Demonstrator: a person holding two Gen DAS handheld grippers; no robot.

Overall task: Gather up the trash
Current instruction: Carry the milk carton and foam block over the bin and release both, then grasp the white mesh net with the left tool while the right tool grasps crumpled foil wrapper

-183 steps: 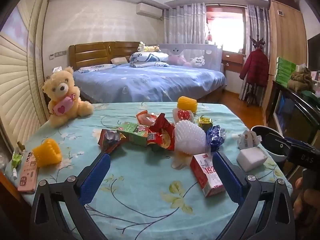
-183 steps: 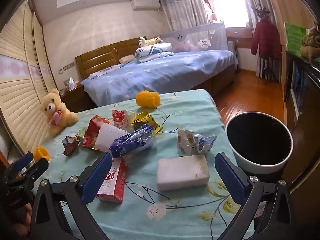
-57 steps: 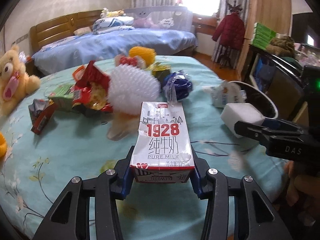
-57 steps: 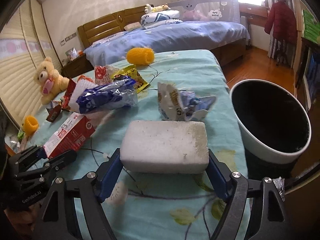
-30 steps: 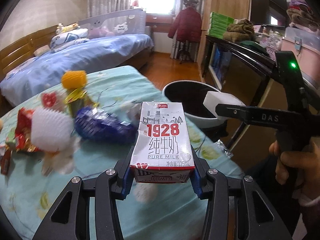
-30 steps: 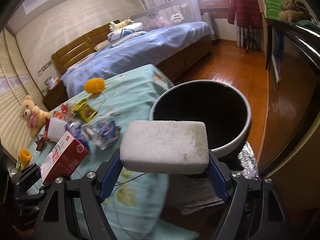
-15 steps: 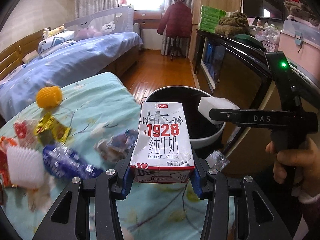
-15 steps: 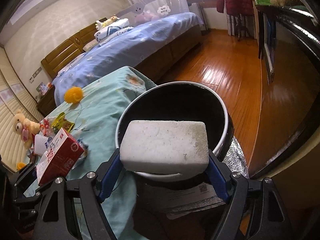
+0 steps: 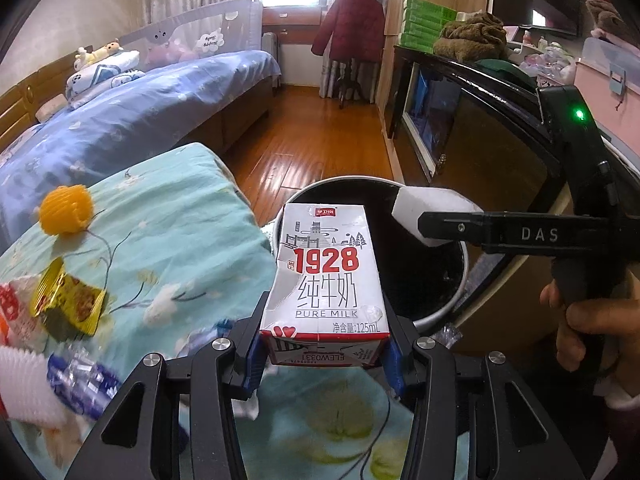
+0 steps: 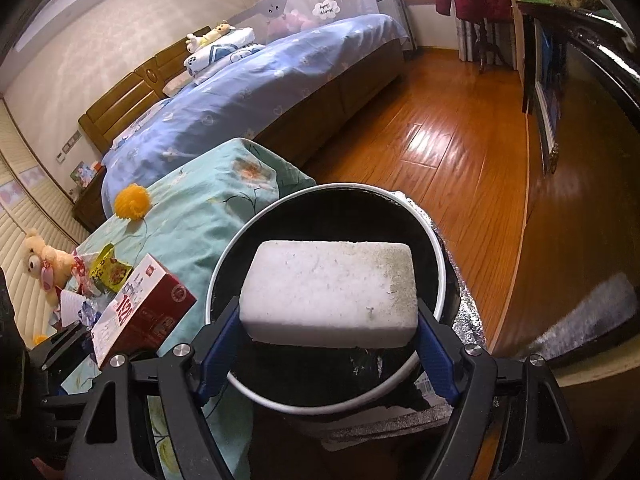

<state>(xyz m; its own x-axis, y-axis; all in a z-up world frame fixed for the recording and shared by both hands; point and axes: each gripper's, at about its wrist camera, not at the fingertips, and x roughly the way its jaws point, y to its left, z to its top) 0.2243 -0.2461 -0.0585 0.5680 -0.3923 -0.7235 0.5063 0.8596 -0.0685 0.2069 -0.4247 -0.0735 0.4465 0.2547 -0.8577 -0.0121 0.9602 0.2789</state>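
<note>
Both loads moved from table to bin [image 10: 256, 236]: your right gripper [image 10: 329, 350] clamps the foam block [image 10: 328, 292], your left gripper [image 9: 324, 354] the milk carton [image 9: 326, 280], which may miss if released now.

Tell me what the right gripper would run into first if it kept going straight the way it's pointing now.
Most likely the black inside of the trash bin. The right gripper, shut on the white foam block, points down into the bin's open mouth, and nothing shows between block and bin. How far it is to the bottom is unclear.

Each camera looks forward and down along its own gripper, very near. Both views share the trash bin [image 9: 440, 312] [image 10: 436, 276] beside the table's edge [image 9: 240, 216] [image 10: 256, 168] and the bed [image 9: 140, 112] [image 10: 280, 76] behind.
</note>
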